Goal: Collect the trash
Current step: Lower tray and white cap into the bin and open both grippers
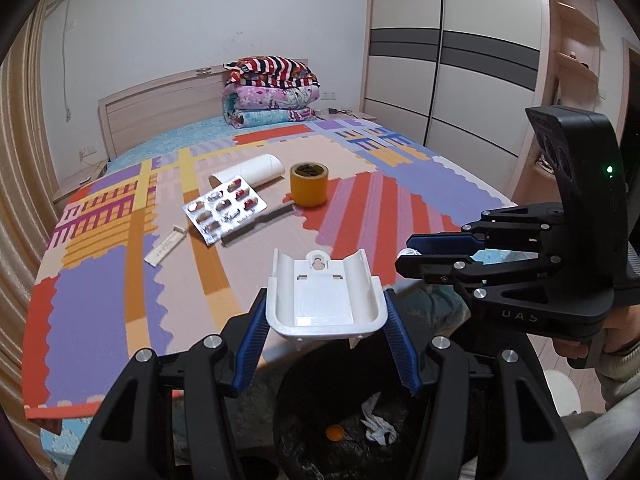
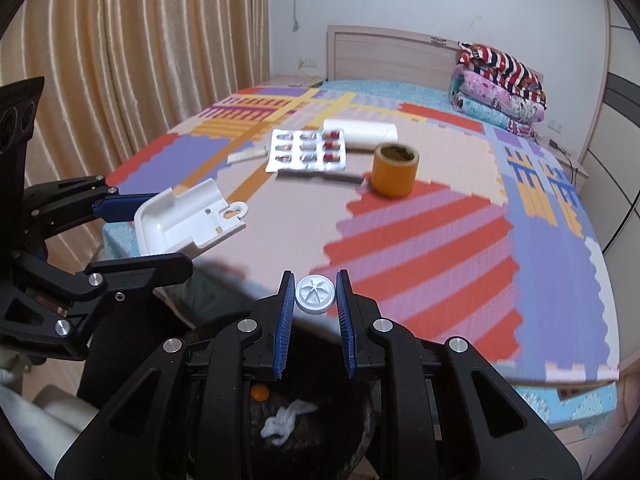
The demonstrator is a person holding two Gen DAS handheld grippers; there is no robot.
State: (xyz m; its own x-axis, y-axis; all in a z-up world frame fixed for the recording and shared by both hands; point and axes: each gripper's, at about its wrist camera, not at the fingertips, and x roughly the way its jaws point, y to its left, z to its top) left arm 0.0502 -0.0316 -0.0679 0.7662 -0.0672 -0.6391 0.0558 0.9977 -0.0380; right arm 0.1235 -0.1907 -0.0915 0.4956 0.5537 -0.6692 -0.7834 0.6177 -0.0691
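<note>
The left claw (image 1: 326, 320) is clamping a white plastic holder (image 1: 324, 300), the right claw (image 2: 315, 308) a white cap (image 2: 315, 294), both hovering over the near bin (image 2: 304, 420); releasing seems next.

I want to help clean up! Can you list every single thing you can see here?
Plastic holder: 1, white, held in left gripper.
Cap: 1, white, held in right gripper.
Pill pack: 1, silver, on mat.
Tape roll: 1, orange, on mat.
Tube: 1, white, behind pills.
Strip: 1, white, left of the pills.
Bin: 1, black, below; holds tissue, orange bit.
Quilts: stack, colourful, by headboard.
Left gripper, right gripper: black, blue pads.
</note>
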